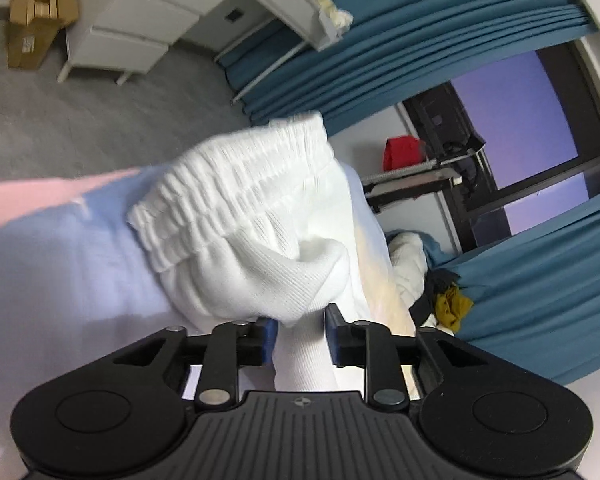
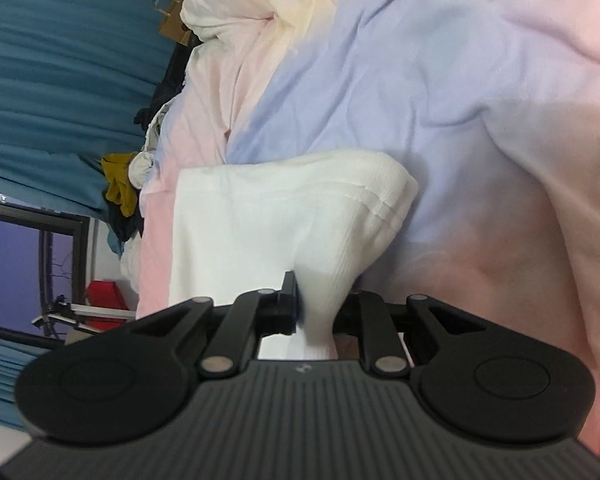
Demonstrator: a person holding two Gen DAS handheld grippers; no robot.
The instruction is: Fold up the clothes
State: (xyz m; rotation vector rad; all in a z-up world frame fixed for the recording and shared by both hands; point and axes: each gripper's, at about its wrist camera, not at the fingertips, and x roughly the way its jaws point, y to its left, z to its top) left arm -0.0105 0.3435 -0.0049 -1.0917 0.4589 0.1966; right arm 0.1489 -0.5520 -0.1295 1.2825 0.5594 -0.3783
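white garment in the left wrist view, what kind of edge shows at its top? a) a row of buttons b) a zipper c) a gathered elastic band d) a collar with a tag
c, the white garment has a ruched, stretchy band running across its upper edge, with no zipper, buttons or collar in sight.

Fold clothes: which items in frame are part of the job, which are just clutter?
In play:
- white garment
- left tool, cloth between its pads
- right tool, cloth between its pads
- pastel bedding as work surface

Lying about:
- clothes pile
- cardboard box
- white drawers
- red bag
- teal curtains
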